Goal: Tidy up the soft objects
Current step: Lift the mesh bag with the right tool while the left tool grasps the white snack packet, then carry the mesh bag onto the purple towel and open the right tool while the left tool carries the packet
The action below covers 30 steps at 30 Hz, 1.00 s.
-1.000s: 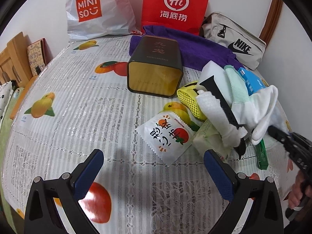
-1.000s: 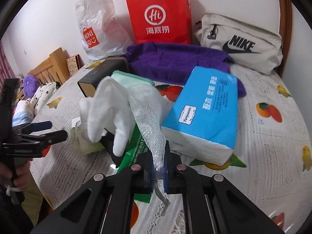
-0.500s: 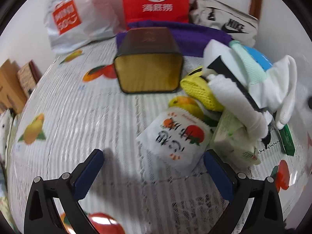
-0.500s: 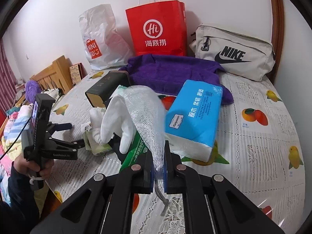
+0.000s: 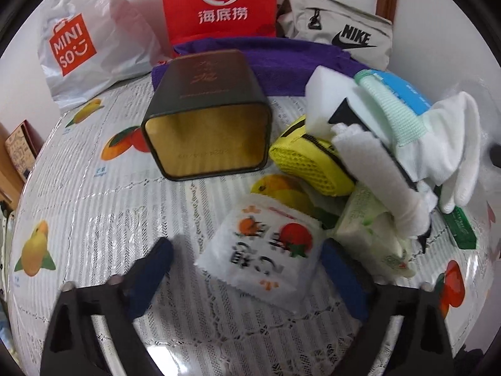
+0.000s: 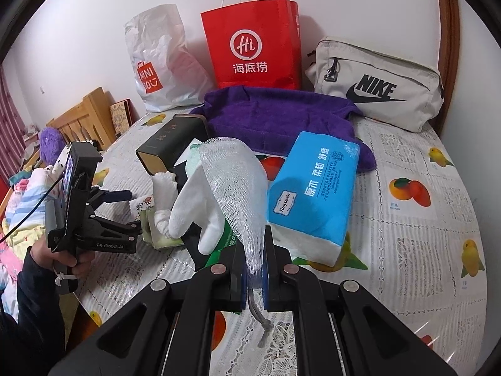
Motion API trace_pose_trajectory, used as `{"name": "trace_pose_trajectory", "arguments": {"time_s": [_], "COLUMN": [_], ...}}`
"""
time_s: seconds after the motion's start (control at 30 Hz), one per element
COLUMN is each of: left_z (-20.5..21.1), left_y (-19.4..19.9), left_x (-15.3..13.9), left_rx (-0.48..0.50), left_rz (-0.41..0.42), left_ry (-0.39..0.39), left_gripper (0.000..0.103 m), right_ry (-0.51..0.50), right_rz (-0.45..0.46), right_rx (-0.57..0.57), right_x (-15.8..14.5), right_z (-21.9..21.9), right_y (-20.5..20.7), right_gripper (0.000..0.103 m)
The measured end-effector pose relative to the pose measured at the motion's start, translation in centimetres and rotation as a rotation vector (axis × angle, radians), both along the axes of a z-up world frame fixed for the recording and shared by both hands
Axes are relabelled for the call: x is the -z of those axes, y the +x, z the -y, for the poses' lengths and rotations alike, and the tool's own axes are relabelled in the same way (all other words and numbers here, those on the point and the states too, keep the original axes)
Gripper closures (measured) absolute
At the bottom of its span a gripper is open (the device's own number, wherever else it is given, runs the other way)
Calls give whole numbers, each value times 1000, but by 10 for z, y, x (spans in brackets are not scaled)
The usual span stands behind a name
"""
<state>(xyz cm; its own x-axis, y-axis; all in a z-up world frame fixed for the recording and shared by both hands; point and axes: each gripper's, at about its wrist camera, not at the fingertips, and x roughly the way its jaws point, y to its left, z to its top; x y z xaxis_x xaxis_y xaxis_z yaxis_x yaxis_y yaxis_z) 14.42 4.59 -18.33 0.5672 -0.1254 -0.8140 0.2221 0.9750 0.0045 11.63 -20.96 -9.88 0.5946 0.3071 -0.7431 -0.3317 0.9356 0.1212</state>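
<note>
My right gripper point(image 6: 254, 269) is shut on a white mesh net bag point(image 6: 238, 188) and holds it up above the table. My left gripper point(image 5: 247, 269) is open, its blue pads either side of a white snack packet point(image 5: 266, 257) lying on the tablecloth. The left gripper also shows in the right wrist view point(image 6: 122, 210). A pile of soft things sits to the right: a white glove point(image 5: 451, 163), a yellow mesh pouch point(image 5: 310, 166), a white sponge point(image 5: 328, 100), a rolled white cloth point(image 5: 382, 181) and a green tissue pack point(image 5: 372, 235). A blue tissue pack point(image 6: 316, 194) lies beside them.
A dark open tin point(image 5: 209, 122) lies on its side mid-table. A purple towel point(image 6: 281, 119), red paper bag point(image 6: 250, 40), Miniso plastic bag point(image 6: 159, 65) and Nike pouch point(image 6: 379, 87) line the back wall. A wooden headboard point(image 6: 84, 116) stands left.
My left gripper has moved forward and lower toward the snack packet, which now lies between its pads. My right gripper has lifted and drawn back with the net bag.
</note>
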Motion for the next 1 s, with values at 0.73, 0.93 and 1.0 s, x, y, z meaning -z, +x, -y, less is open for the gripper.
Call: {"name": "trace_pose_trajectory", "arguments": {"time_s": [0.73,0.93,1.0], "left_z": [-4,-11,-13], "left_y": [-5,-3,-3], "left_x": [-27,-45,-50], "left_rx": [-14,-31,-45], "left_rz": [-27,-5,2], "left_ry": [-55,-74,-77], "left_gripper": [93,95,96], "right_ry": [22,31,30], "right_rz": [7,3,8], "right_rx": [-9,-14,-17], "right_x": [-25,-28,-31], "right_z": [-3,-4,-5], "right_y": [16,22,24], "right_gripper": [96,96,96]}}
